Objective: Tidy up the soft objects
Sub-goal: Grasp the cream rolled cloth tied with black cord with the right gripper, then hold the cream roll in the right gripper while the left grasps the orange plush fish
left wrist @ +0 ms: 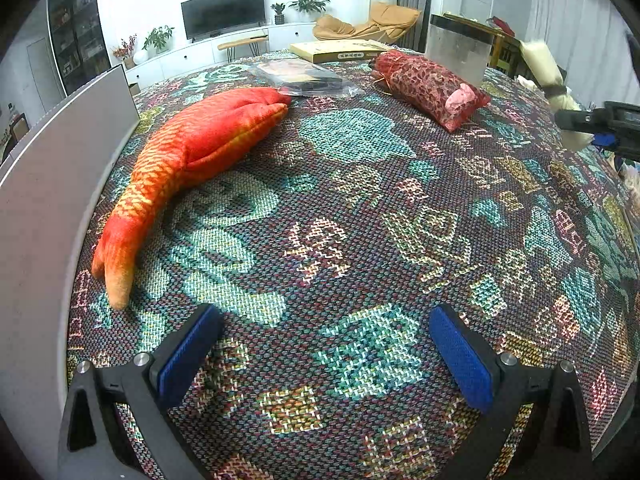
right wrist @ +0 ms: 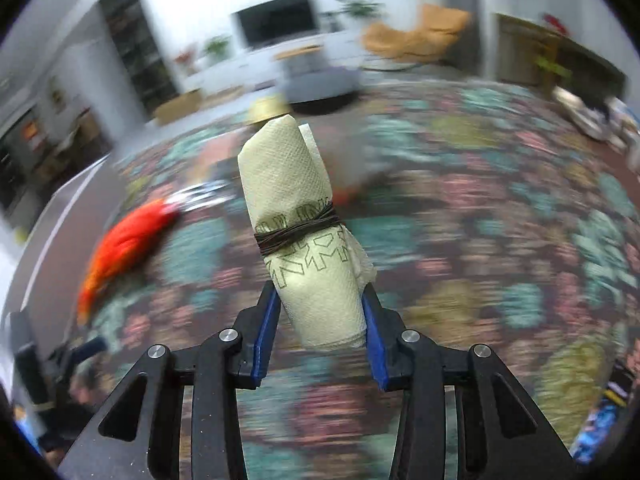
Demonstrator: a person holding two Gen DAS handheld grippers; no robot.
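The right gripper [right wrist: 320, 316] has its jaws closed on the lower end of a rolled napkin bundle [right wrist: 298, 216], pale yellow and tied round the middle with dark string; the roll stands up out of the jaws, clear of the bench [left wrist: 360, 208]. The left gripper [left wrist: 326, 354] hangs over the patterned cloth with its jaws wide apart and nothing between them. Further out, an orange plush fish [left wrist: 188, 160] lies by a grey panel [left wrist: 44, 184], and a red mesh pouch [left wrist: 430, 88] lies near the far edge, well apart from it. Judging by this, one soft item is in transit, two wait unsorted; no collecting spot is evident.
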